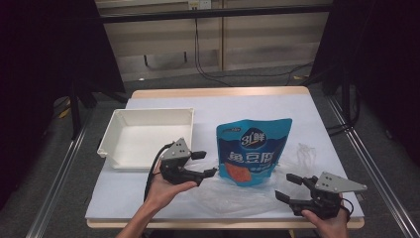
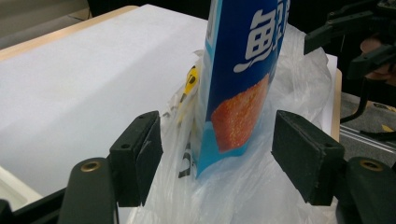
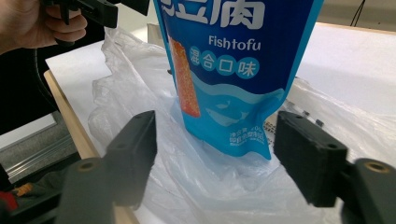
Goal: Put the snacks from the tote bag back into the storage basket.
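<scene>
Right now the blue snack pouch [image 1: 252, 150] stands upright on the white surface [image 1: 297, 106], its base sitting on a crumpled clear plastic bag [image 1: 237, 193] that spreads out toward the near edge. Left gripper [image 1: 205, 163] sits just left of the pouch, held in the left hand [image 1: 166, 191], jaws pointing toward the pouch's lower left edge; jaws released, nothing pinched. In the left gripper view the pouch [image 2: 243, 79] is seen edge-on and ahead of the pads, with bag film [image 2: 224, 191] bunched between them, pads not pressing on it. Right gripper [image 1: 289, 187] is near the front right corner, held in the right hand [image 1: 327, 220], jaws spread apart and aimed left at the pouch, clear of it. In the right gripper view the pouch [image 3: 229, 70] stands ahead and between the jaw lines, bag [image 3: 210, 186] lying under and before them, no contact visible. White tray [image 1: 111, 136] sits left of the pouch, behind the left gripper, apart from the bag.
</scene>
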A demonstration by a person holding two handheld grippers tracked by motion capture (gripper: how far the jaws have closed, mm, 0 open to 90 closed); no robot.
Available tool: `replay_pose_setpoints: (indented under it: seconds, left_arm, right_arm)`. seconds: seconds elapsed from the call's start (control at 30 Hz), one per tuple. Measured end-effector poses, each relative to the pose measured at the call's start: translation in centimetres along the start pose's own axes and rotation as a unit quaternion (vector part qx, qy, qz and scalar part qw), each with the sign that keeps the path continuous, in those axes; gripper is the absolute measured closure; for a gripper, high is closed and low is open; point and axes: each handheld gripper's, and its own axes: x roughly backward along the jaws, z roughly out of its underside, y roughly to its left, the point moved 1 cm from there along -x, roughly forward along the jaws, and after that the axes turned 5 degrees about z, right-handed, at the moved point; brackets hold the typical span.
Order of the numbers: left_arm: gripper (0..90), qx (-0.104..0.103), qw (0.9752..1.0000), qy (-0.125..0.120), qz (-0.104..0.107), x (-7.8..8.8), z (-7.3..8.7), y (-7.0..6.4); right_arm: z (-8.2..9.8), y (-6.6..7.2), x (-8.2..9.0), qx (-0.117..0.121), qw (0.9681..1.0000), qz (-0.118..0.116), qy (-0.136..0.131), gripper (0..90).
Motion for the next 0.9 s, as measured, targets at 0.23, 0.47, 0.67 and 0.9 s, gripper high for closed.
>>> replay_pose_setpoints:
  seconds: [0.23, 0.47, 0.67, 0.9]
  left_arm:
    - [27.4, -0.009, 0.9994, -0.032, 0.008, 0.6, -1.5, -0.3]
    - [27.7, -0.015, 0.9989, -0.043, 0.009, 0.9, -3.0, 0.1]
    - [33.5, -0.016, 0.9978, -0.063, 0.014, 1.1, -4.5, 0.7]
    - [45.7, -0.051, 0.9965, -0.060, 0.029, 1.0, -7.4, -0.1]
  right_arm:
    - [0.3, 0.3, 0.6, -0.011, 0.9999, 0.002, -0.005, 21.2]
    - [0.2, 0.7, 0.0, -0.005, 0.9999, -0.009, 0.002, 20.7]
    - [0.1, 0.8, -0.6, -0.006, 0.9999, -0.012, 0.003, 21.5]
    - [0.2, 0.6, -0.3, -0.006, 0.9999, -0.012, 0.004, 21.2]
